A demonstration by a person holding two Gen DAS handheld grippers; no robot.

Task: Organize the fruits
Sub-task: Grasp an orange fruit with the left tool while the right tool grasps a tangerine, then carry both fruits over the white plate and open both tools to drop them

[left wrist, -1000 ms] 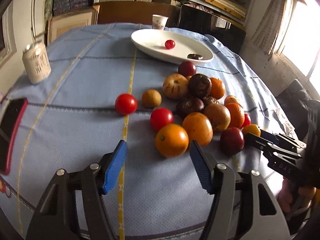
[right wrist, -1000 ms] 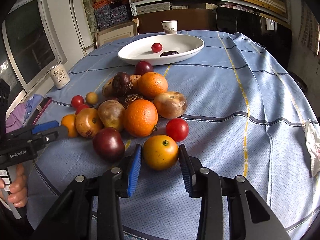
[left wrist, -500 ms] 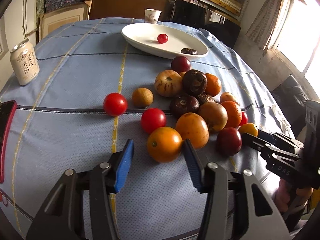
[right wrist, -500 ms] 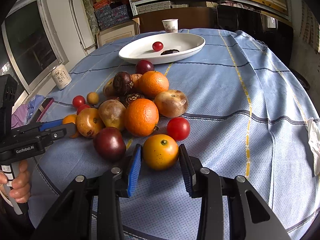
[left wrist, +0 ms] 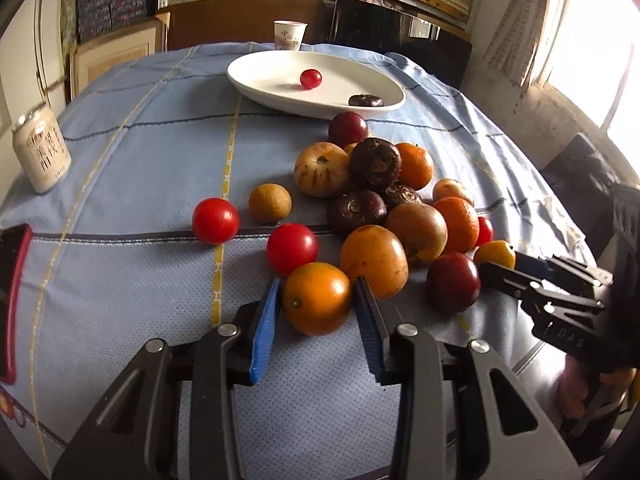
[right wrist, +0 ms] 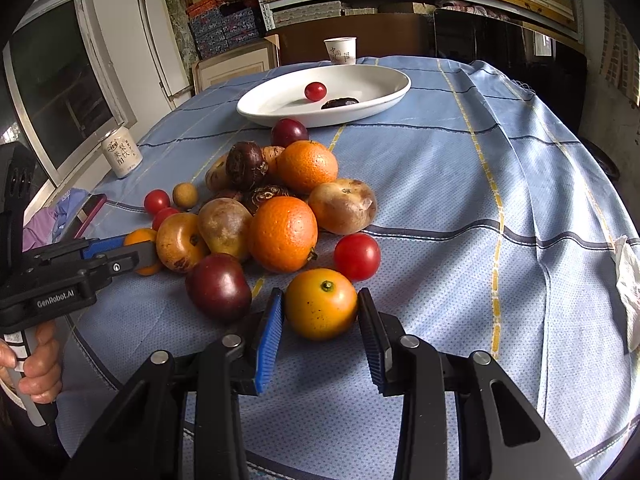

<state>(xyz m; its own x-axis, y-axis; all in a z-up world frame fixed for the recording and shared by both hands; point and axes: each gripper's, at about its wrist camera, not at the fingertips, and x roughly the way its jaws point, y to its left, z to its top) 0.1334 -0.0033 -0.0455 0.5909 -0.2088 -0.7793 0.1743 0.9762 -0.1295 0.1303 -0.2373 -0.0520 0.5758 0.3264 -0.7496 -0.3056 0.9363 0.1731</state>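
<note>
A pile of fruit [left wrist: 376,196] lies on the blue tablecloth: oranges, tomatoes, plums, brown fruits. My left gripper [left wrist: 316,300] has its blue pads against both sides of a small orange [left wrist: 317,298] at the pile's near edge. In the right wrist view, my right gripper [right wrist: 320,310] has its pads against a small yellow-orange fruit [right wrist: 321,304] on the cloth. A white oval plate [left wrist: 260,76] at the far side holds a cherry tomato [left wrist: 311,79] and a dark fruit [left wrist: 365,100]. The plate also shows in the right wrist view [right wrist: 376,96].
A white drink can [left wrist: 40,156] stands at the left. A paper cup [left wrist: 290,35] stands behind the plate. A red-cased phone [left wrist: 12,300] lies at the left table edge. A crumpled white wrapper [right wrist: 628,276] lies at the right edge.
My left gripper moved forward around the small orange and narrowed until its pads met it. My right gripper stayed around the yellow-orange fruit.
</note>
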